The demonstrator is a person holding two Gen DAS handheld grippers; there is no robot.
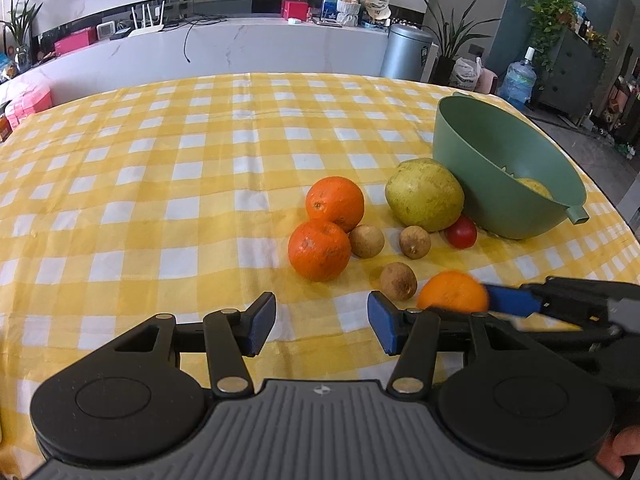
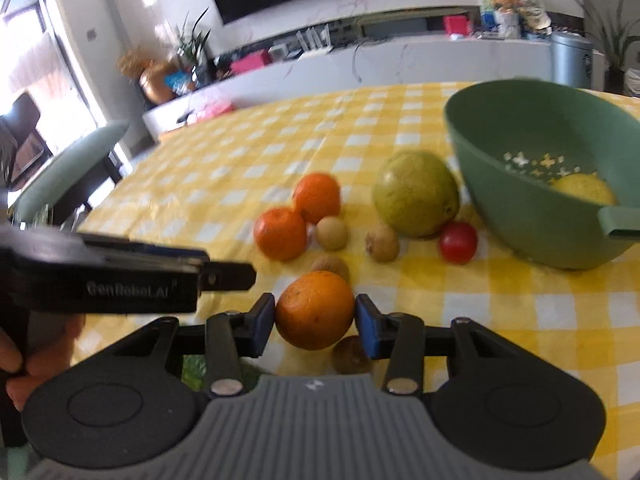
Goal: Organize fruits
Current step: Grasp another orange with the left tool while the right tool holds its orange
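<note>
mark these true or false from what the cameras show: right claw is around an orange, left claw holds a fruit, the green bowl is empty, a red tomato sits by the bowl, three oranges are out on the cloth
1. The right claw is closed on an orange. True: both pads meet its sides.
2. The left claw holds a fruit. False: it is open over the bare checked cloth.
3. The green bowl is empty. False: a yellowish fruit lies inside.
4. A red tomato sits beside the bowl. True.
5. Three oranges are outside the bowl. True: a touching pair plus the gripped one.
</note>
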